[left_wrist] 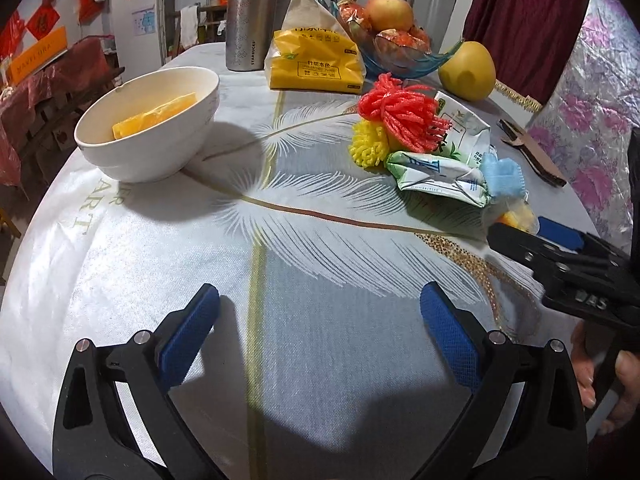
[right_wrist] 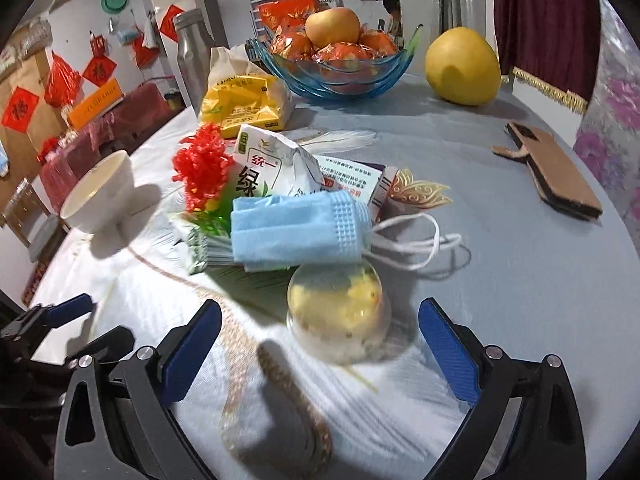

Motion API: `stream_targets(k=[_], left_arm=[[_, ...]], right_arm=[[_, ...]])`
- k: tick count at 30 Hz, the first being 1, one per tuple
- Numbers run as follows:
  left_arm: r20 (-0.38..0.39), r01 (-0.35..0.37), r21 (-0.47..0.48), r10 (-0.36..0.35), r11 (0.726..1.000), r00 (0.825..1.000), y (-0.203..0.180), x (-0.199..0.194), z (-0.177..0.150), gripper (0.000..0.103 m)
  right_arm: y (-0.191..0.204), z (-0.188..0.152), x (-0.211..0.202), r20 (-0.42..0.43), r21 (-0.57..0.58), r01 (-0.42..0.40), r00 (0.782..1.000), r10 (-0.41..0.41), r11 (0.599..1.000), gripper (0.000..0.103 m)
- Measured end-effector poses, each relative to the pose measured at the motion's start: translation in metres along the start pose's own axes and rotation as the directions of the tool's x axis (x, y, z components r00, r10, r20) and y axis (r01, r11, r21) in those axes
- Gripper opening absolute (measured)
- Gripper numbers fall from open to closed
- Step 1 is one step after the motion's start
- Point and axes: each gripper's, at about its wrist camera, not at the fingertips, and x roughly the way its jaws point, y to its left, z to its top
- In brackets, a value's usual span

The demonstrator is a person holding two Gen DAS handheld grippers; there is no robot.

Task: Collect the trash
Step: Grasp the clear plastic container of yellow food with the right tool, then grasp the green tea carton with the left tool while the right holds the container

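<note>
A trash pile lies on the round table: a clear plastic cup [right_wrist: 340, 312] on its side with yellow residue, a blue face mask [right_wrist: 296, 232], a crushed green tea carton [right_wrist: 276, 168], red foam netting [right_wrist: 202, 168] and yellow netting [left_wrist: 368, 144]. In the left wrist view the pile sits at the right with the carton [left_wrist: 436, 168] and red netting [left_wrist: 400, 116]. My right gripper [right_wrist: 320, 344] is open, its fingers either side of the cup, just short of it. My left gripper [left_wrist: 320, 328] is open and empty over bare cloth. A white bowl [left_wrist: 148, 124] holds a yellow piece.
A steel bottle [left_wrist: 248, 16], yellow tissue pack [left_wrist: 316, 56], blue glass fruit bowl [right_wrist: 336, 72], yellow pomelo [right_wrist: 462, 66] and cardboard piece [right_wrist: 556, 176] stand farther back. The right gripper shows in the left wrist view [left_wrist: 516, 236] and the left gripper in the right wrist view [right_wrist: 92, 320].
</note>
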Motion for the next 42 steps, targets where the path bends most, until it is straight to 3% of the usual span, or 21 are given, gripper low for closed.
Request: stream_targets(k=[3, 4, 16, 21, 25, 31, 35, 39, 42], left_arm=[[-0.002, -0.001, 0.003, 0.001, 1.000, 1.000, -0.001, 0.001, 0.000, 0.096], [-0.002, -0.001, 0.003, 0.001, 1.000, 1.000, 0.000, 0.001, 0.000, 0.096], [-0.012, -0.006, 0.023, 0.006, 1.000, 1.000, -0.004, 0.002, 0.000, 0.096], [-0.033, 0.109, 0.050, -0.108, 0.993, 0.994, -0.010, -0.002, 0.002, 0.096], [-0.038, 0.131, 0.029, -0.129, 0.991, 0.991, -0.021, -0.002, 0.015, 0.096], [0.075, 0.138, 0.152, -0.150, 0.979, 0.986, -0.069, -0.017, 0.048, 0.096], [0.105, 0.125, 0.259, -0.157, 0.958, 0.982, -0.102, -0.001, 0.066, 0.096], [0.153, 0.094, 0.306, -0.146, 0.947, 0.977, -0.114, 0.019, 0.081, 0.096], [0.123, 0.140, 0.297, -0.183, 0.944, 0.975, -0.112, 0.035, 0.086, 0.096]], right_arm=[[-0.004, 0.001, 0.003, -0.011, 0.008, -0.005, 1.000, 0.005, 1.000, 0.073], [-0.008, 0.001, 0.004, -0.015, 0.018, -0.004, 1.000, 0.004, 1.000, 0.055], [-0.068, -0.049, -0.059, 0.056, 0.109, 0.072, 0.995, -0.078, 0.991, 0.054], [-0.085, -0.061, -0.065, 0.060, 0.152, 0.041, 0.997, -0.051, 0.988, 0.054], [-0.081, -0.062, -0.065, 0.067, 0.128, 0.018, 0.997, -0.027, 0.992, 0.055], [-0.083, -0.063, -0.069, 0.089, 0.146, -0.002, 0.996, -0.011, 0.989, 0.055], [-0.082, -0.062, -0.069, 0.090, 0.141, 0.000, 0.996, -0.013, 0.990, 0.055], [-0.080, -0.062, -0.069, 0.091, 0.134, 0.002, 0.996, -0.014, 0.991, 0.055], [-0.081, -0.063, -0.070, 0.093, 0.139, -0.002, 0.996, -0.011, 0.990, 0.055]])
